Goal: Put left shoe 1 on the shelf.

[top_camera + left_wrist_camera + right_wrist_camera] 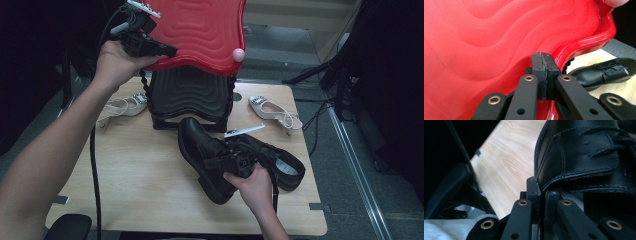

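Note:
A glossy red wavy lid (200, 30) stands raised over a black ribbed box (190, 95) at the table's back. My left gripper (170, 51) is shut on the lid's lower left rim; in the left gripper view the lid (486, 37) spreads behind my shut left gripper (544, 72). A black leather lace-up shoe (197, 145) is tilted in front of the box. My right gripper (210, 162) is shut on its collar. The right gripper view shows the shoe's leather edge (579, 152) pinched in my right gripper (541, 192). A second black shoe (285, 167) lies just to the right.
Two silver heeled sandals lie on the wooden table (145, 175), one at the left (125, 106) and one at the back right (272, 111). A pink knob (238, 54) sits on the lid's right corner. Dark stands and cables (325, 75) crowd the floor to the right.

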Action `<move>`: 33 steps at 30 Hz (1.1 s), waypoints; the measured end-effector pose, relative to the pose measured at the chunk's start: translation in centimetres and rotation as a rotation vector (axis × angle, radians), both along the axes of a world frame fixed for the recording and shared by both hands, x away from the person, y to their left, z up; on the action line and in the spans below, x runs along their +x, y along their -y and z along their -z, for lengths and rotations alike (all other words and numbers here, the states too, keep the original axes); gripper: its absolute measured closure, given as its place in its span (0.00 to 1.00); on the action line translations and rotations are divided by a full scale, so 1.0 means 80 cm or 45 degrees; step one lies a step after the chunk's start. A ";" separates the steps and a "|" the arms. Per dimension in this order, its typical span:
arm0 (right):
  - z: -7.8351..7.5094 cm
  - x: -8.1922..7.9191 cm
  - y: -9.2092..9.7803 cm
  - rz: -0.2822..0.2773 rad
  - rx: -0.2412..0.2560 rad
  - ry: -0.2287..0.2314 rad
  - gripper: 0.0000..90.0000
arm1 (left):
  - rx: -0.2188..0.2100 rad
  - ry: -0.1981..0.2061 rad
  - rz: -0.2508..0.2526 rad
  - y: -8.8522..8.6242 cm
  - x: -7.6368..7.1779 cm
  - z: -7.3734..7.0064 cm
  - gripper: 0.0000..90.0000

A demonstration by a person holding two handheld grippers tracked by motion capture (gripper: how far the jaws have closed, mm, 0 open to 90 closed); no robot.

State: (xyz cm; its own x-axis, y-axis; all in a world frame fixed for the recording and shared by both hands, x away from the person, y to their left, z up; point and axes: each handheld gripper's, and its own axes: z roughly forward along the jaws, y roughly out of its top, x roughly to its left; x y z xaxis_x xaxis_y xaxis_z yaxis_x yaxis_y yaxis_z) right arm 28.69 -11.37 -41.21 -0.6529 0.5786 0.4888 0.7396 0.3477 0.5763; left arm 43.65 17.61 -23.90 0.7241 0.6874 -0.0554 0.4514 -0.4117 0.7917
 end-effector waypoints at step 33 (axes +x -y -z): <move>-0.066 0.102 -0.088 0.131 -0.086 0.367 0.97 | -0.019 -0.009 -0.005 0.004 -0.010 0.002 1.00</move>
